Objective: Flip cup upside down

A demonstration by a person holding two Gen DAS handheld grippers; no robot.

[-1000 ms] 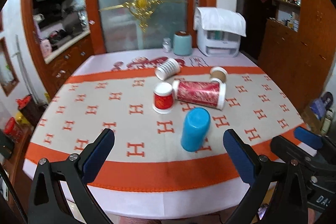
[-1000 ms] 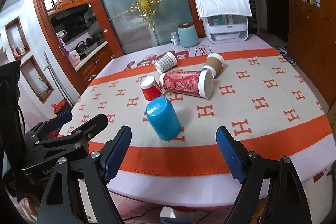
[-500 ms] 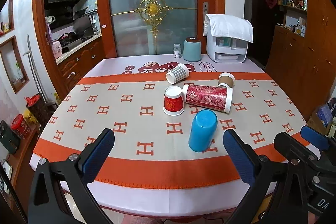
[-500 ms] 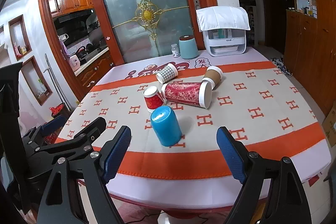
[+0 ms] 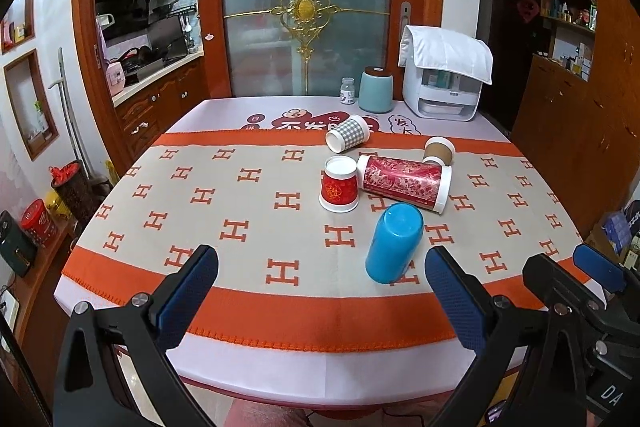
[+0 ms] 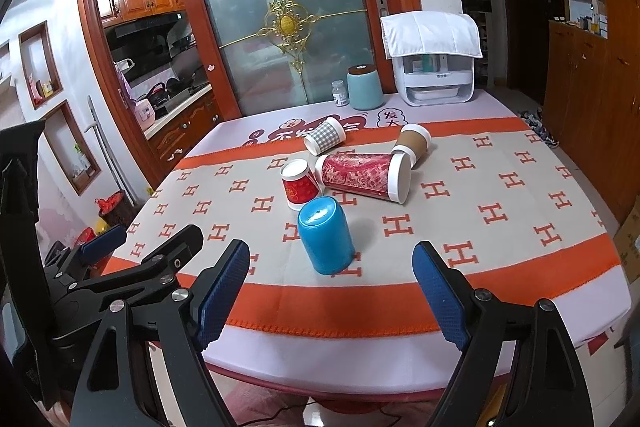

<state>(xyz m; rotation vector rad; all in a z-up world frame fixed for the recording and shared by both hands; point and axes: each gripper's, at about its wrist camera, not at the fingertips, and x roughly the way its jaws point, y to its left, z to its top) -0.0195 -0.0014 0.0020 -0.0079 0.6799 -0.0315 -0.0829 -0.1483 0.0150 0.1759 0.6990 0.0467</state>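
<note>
A blue plastic cup stands upside down near the table's front edge; it also shows in the right wrist view. Behind it a small red paper cup stands upside down too. A tall red patterned cup, a checked cup and a brown cup lie on their sides. My left gripper is open and empty, held back off the table's front edge. My right gripper is open and empty, beside it, in front of the blue cup.
The table has an orange and beige H-pattern cloth. At its back stand a teal canister, a small jar and a white covered appliance. Wooden cabinets stand at the right, a kitchen doorway at the left.
Both grippers have drawn back from the table and risen, so the cups look farther away. The cups have not moved. Both grippers stay open.
</note>
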